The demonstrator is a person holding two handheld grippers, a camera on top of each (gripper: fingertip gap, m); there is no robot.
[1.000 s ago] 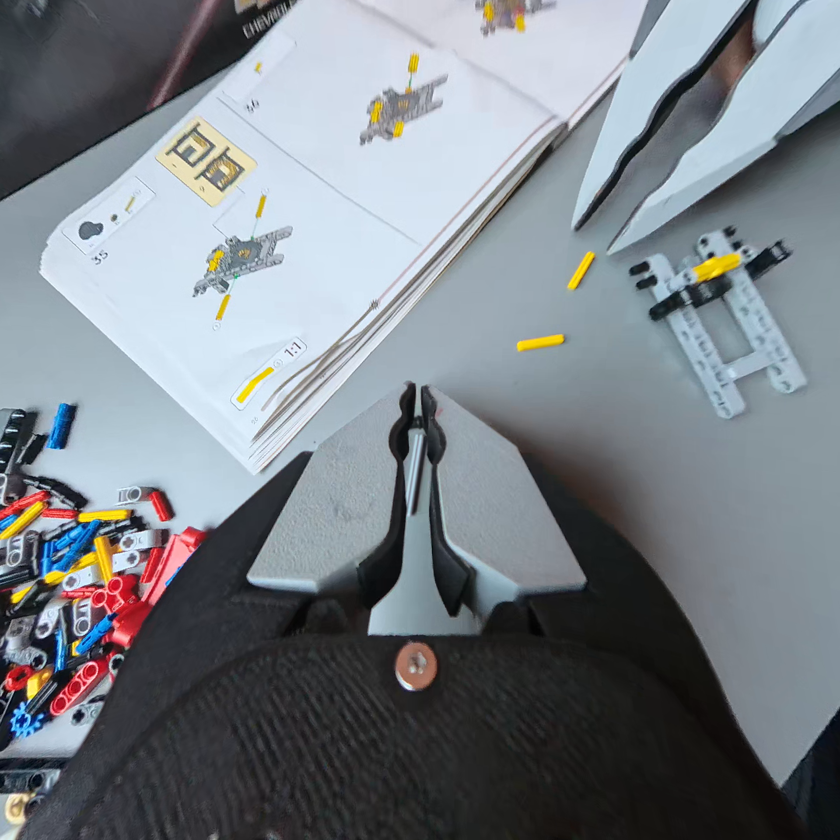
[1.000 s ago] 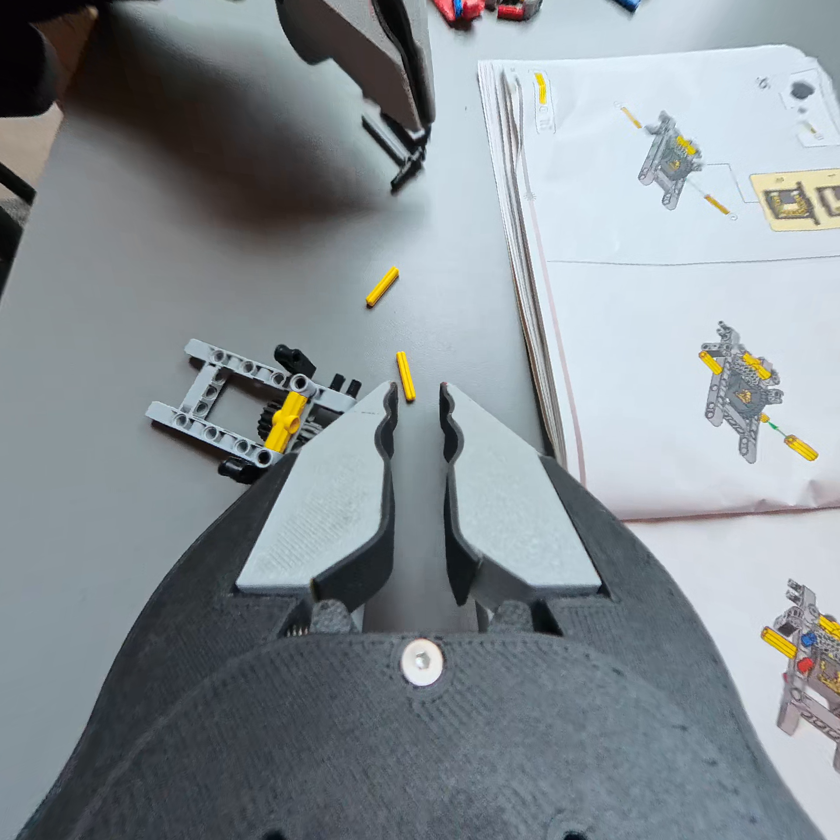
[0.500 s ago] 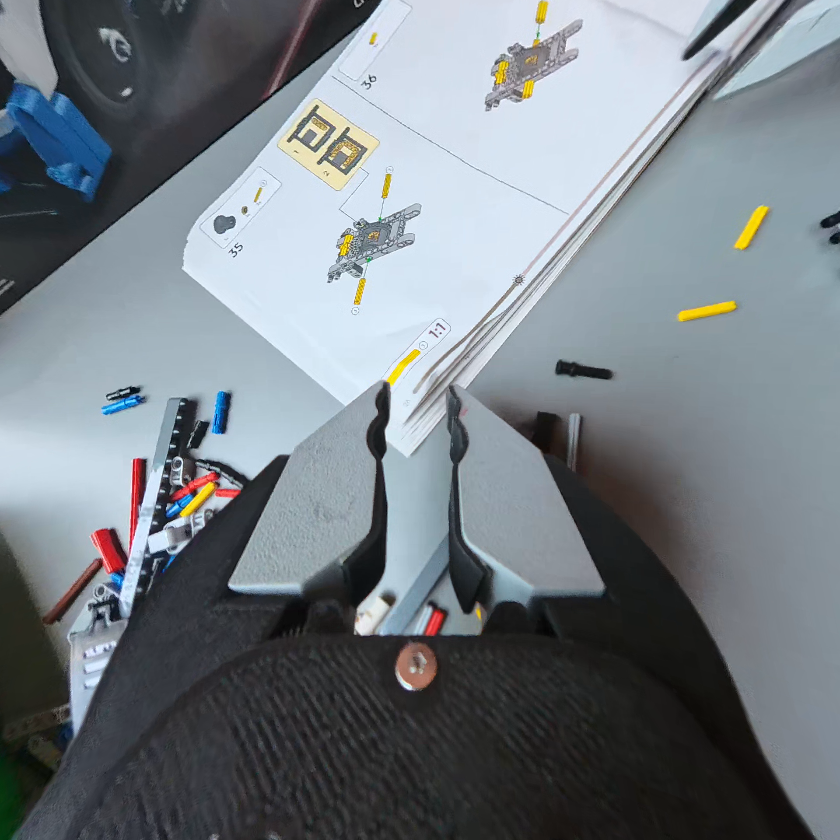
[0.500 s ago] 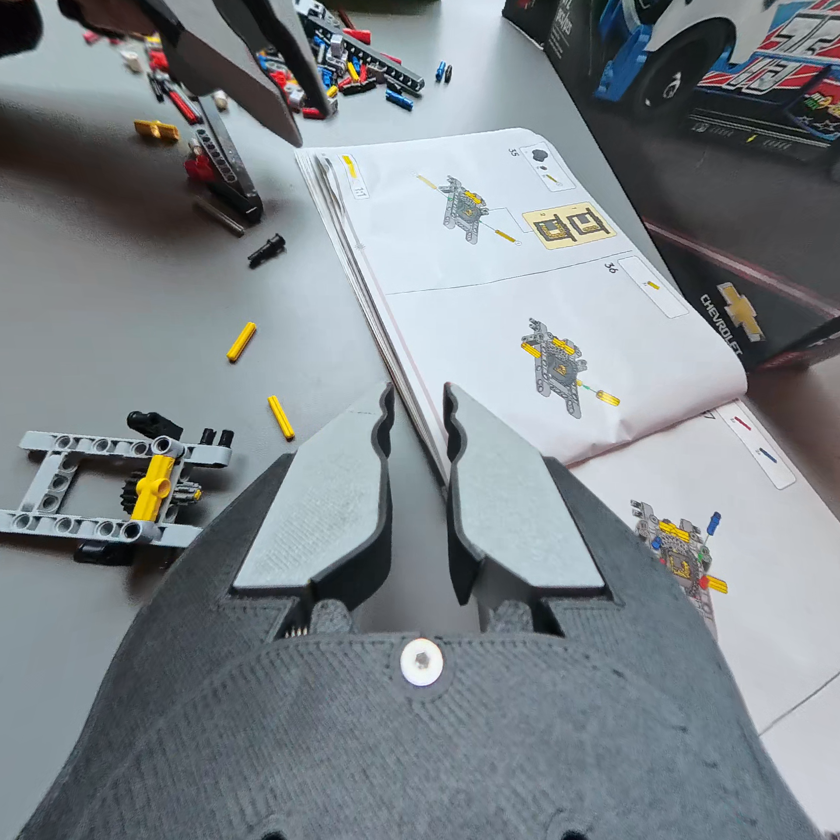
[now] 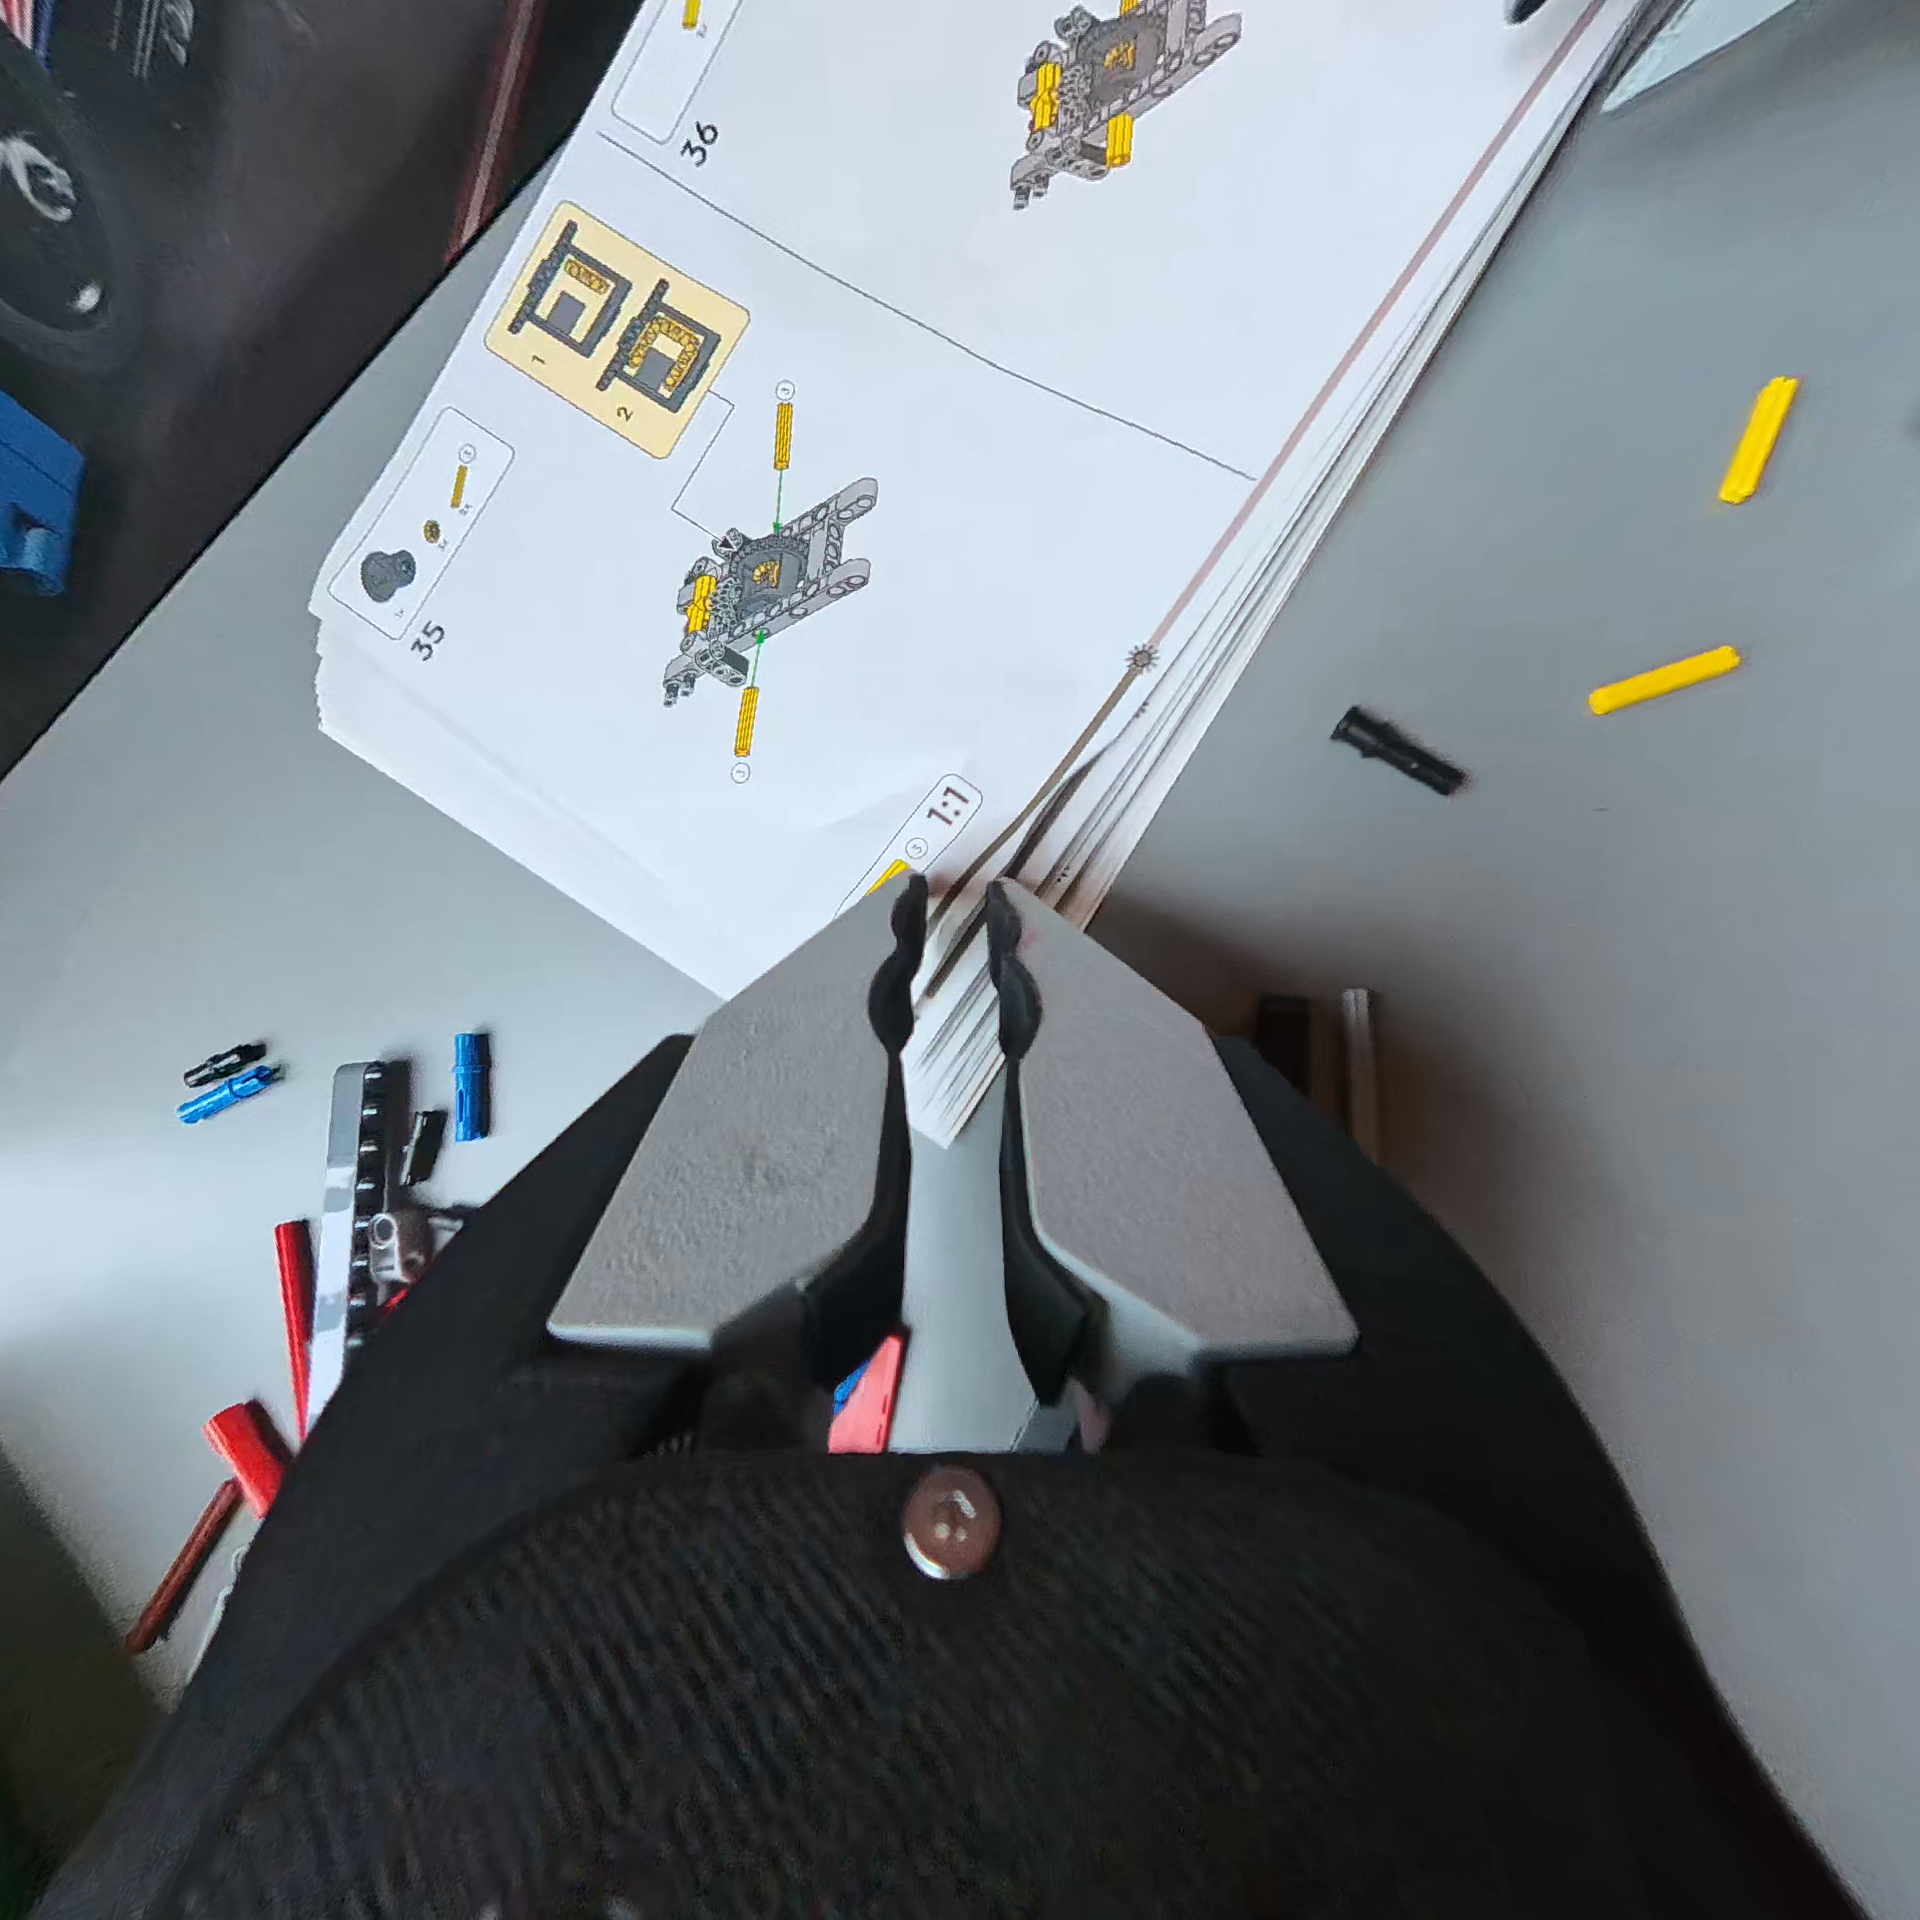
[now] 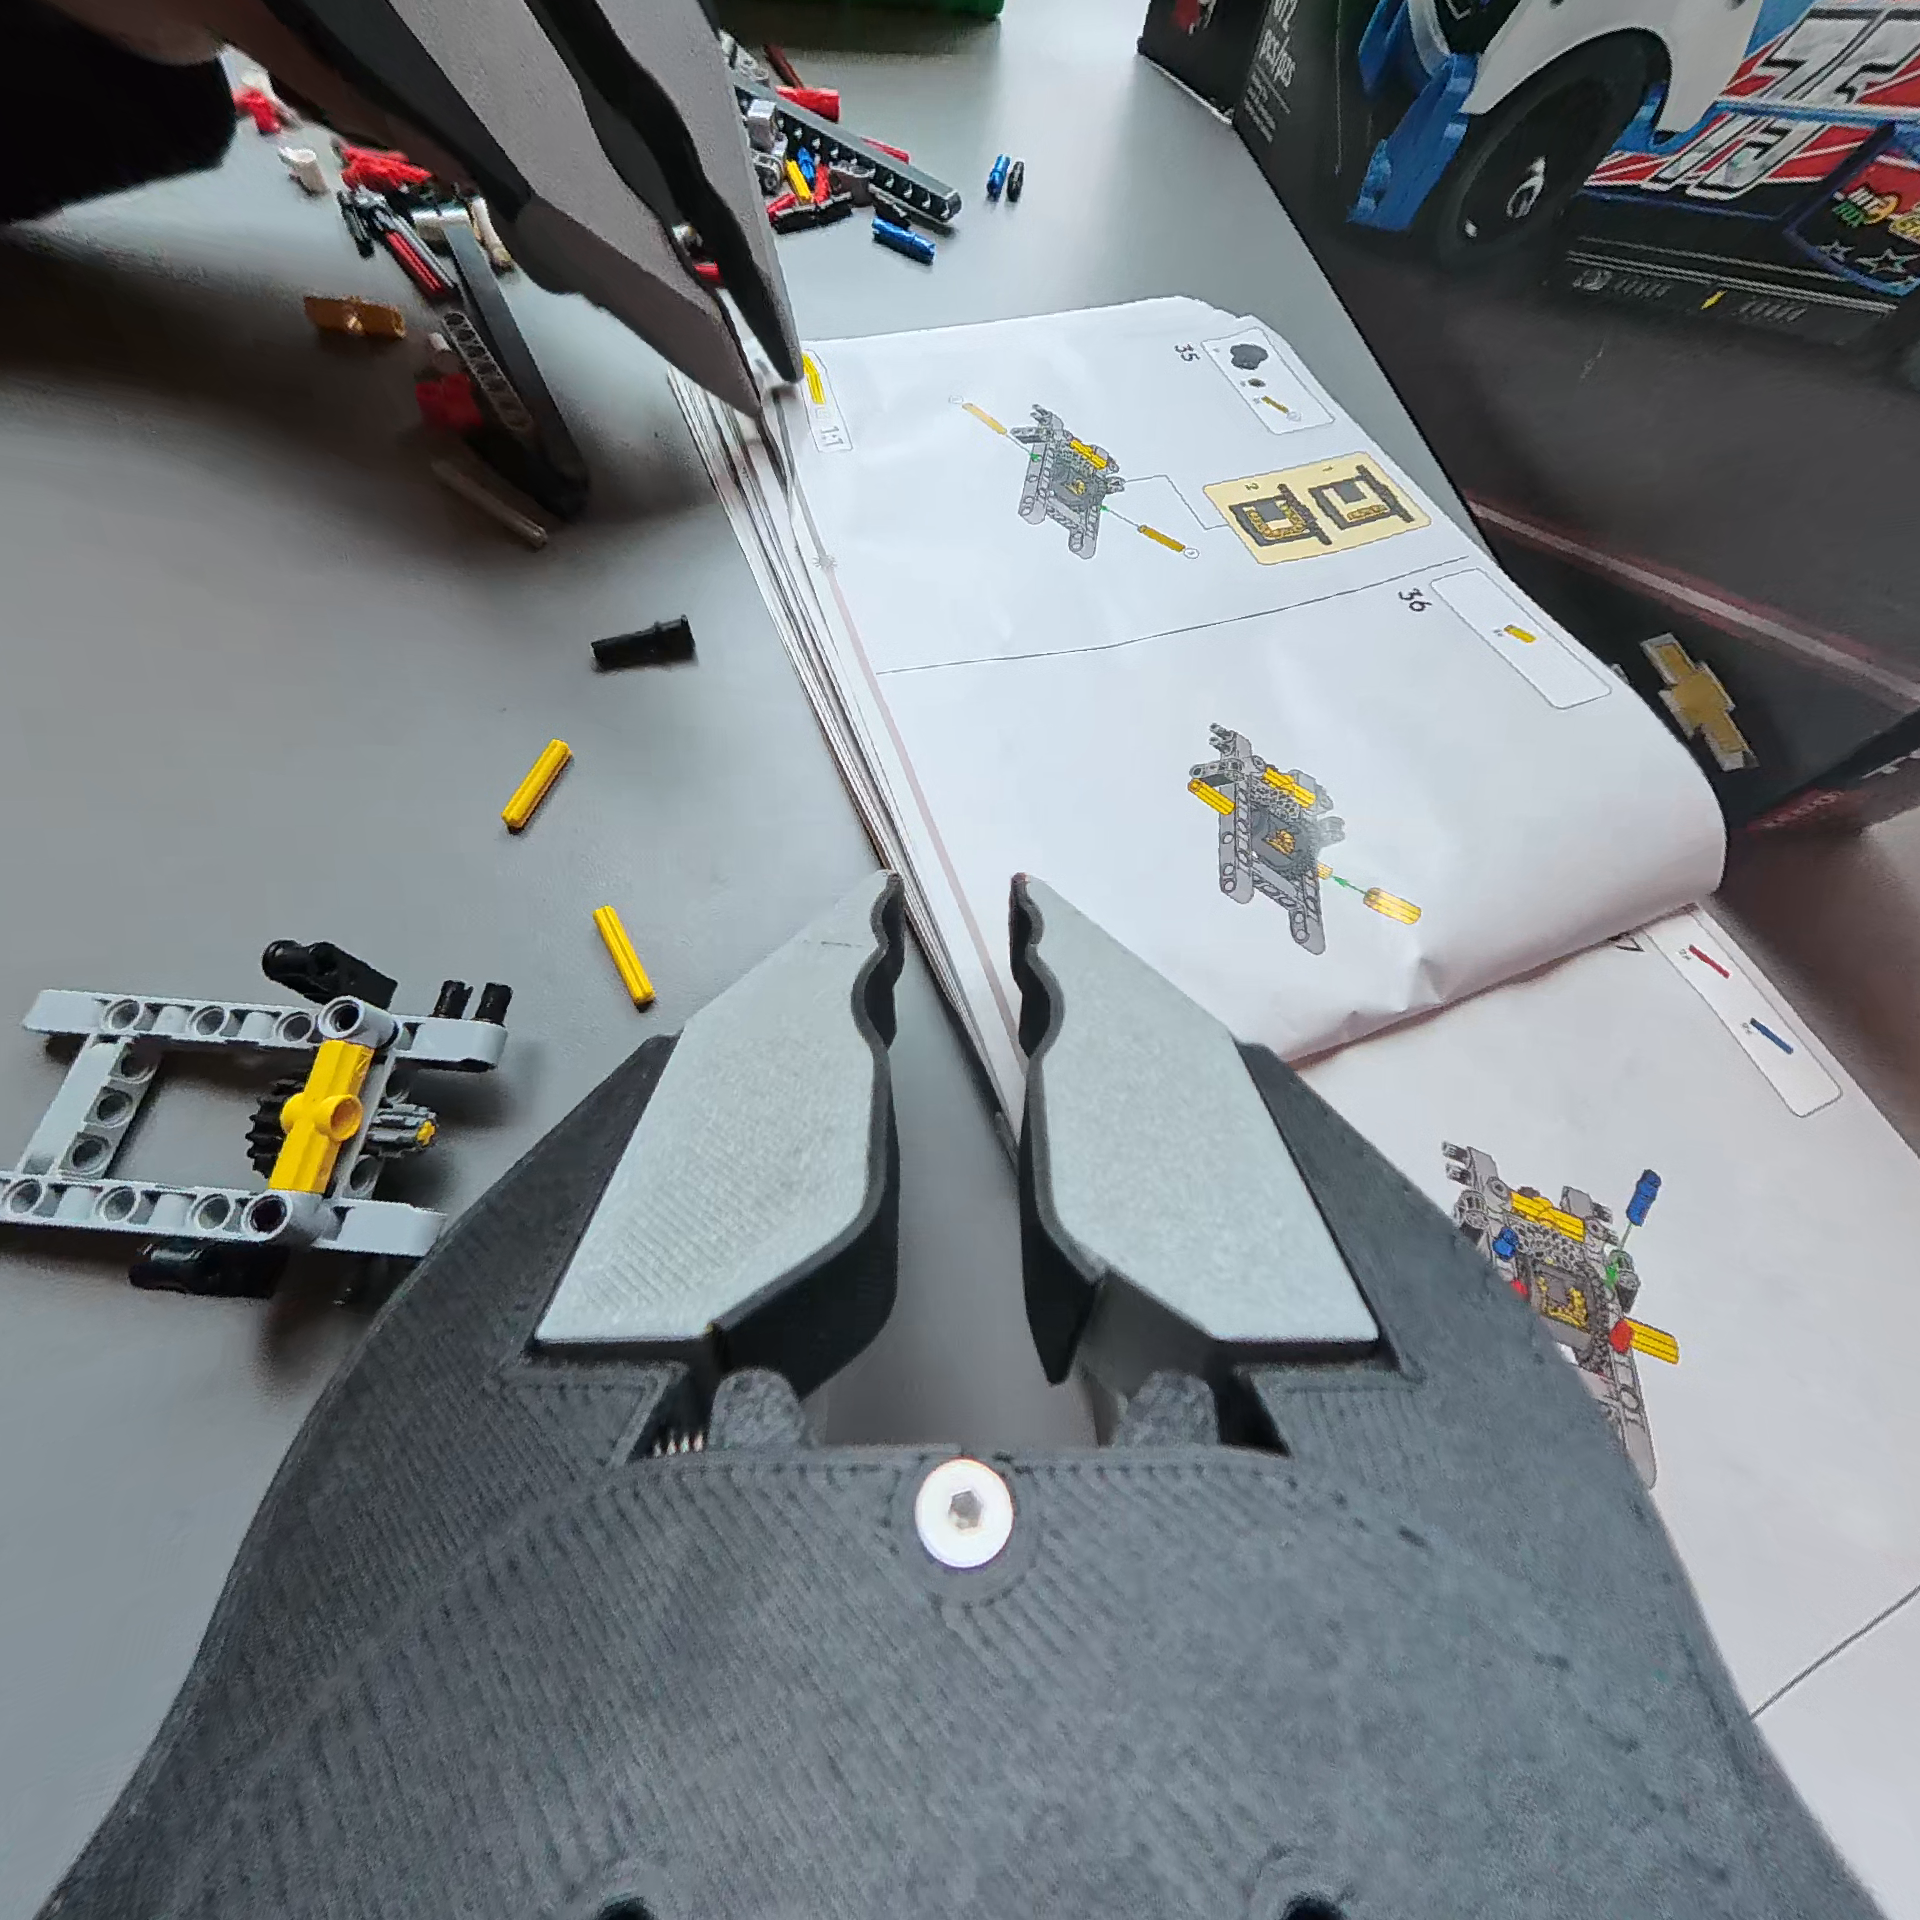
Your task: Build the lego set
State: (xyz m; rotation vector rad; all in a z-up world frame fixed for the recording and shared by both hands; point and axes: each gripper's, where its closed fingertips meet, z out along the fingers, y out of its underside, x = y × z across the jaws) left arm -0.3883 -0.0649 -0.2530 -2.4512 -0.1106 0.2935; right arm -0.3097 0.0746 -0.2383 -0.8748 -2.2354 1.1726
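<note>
The open instruction booklet (image 5: 935, 436) lies on the grey table. My left gripper (image 5: 951, 902) stands at its near corner with the jaws a narrow gap apart and the page stack between the fingers. It also shows in the right wrist view (image 6: 774, 379) at the booklet's (image 6: 1195, 644) far corner. My right gripper (image 6: 956, 896) is open and empty, its tips over the booklet's long edge. The grey frame assembly (image 6: 208, 1101) with a yellow connector lies to its left. Two yellow axles (image 6: 537, 784) (image 6: 623, 956) and a black pin (image 6: 644, 644) lie between them.
A pile of loose pieces (image 5: 353, 1195) lies left of my left gripper and shows at the far end in the right wrist view (image 6: 831, 177). The set's box (image 6: 1662, 260) stands along the booklet's far side. A pale rod (image 5: 1356, 1039) lies beside my left gripper. The left gripper's tips are roughly 15 cm from the right gripper's. It is some 7 cm from my left tips to the pale rod (image 5: 1356, 1039). Seen from the right wrist view (image 6: 516, 514) as well.
My left gripper let go of the thin grey rod, moved to the booklet's corner and narrowed its jaws around it. My right gripper swung from the frame to the booklet's edge.
</note>
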